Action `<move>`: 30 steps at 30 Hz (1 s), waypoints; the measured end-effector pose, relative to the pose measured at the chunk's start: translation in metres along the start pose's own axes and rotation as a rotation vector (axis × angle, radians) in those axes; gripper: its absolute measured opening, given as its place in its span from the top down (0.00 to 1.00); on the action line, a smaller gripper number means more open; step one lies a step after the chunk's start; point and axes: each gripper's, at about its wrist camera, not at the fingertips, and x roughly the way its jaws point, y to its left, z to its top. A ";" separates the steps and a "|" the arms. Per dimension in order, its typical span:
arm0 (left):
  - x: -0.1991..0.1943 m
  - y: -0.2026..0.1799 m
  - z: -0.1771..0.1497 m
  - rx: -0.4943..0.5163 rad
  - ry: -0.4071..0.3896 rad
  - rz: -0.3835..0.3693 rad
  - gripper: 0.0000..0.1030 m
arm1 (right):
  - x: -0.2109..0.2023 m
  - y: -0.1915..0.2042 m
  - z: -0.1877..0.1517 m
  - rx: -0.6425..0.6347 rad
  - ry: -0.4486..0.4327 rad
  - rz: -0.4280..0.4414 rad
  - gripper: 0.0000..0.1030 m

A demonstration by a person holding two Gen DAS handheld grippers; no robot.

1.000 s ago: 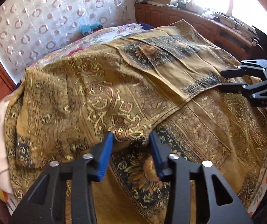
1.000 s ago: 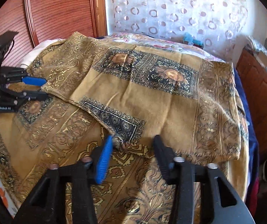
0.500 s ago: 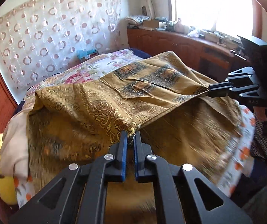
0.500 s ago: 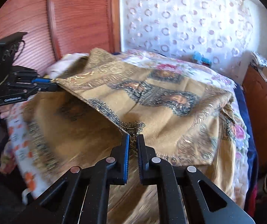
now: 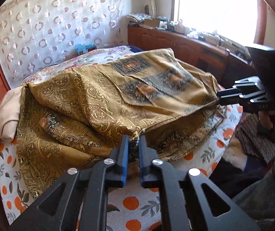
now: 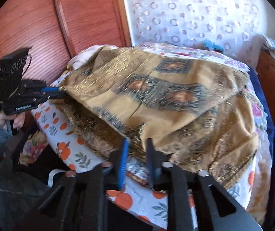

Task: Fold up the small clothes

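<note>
A mustard-gold patterned cloth (image 5: 99, 100) with dark flower panels lies folded over itself on the bed; it also shows in the right wrist view (image 6: 166, 96). My left gripper (image 5: 134, 140) is nearly shut, with the cloth's near corner between its blue pads. It shows at the left of the right wrist view (image 6: 57, 93), at the cloth's edge. My right gripper (image 6: 136, 144) has its jaws a little apart at the cloth's other near corner. In the left wrist view it (image 5: 219, 99) touches the far right corner.
The bed has a white sheet with orange fruit print (image 5: 137, 202). A beige garment (image 5: 6, 113) and a yellow item lie at the left. A wooden headboard (image 6: 60, 19), a dotted curtain (image 5: 51, 28) and a cluttered wooden cabinet (image 5: 185, 44) surround the bed.
Both grippers pulled the cloth's near edge back toward the near side of the bed, showing more of the fruit-print sheet. The jaws of both have spread slightly from their tight grip.
</note>
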 end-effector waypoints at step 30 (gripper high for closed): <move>0.028 0.129 0.006 -0.290 0.007 0.133 0.35 | -0.008 -0.063 0.003 0.205 -0.169 -0.360 0.96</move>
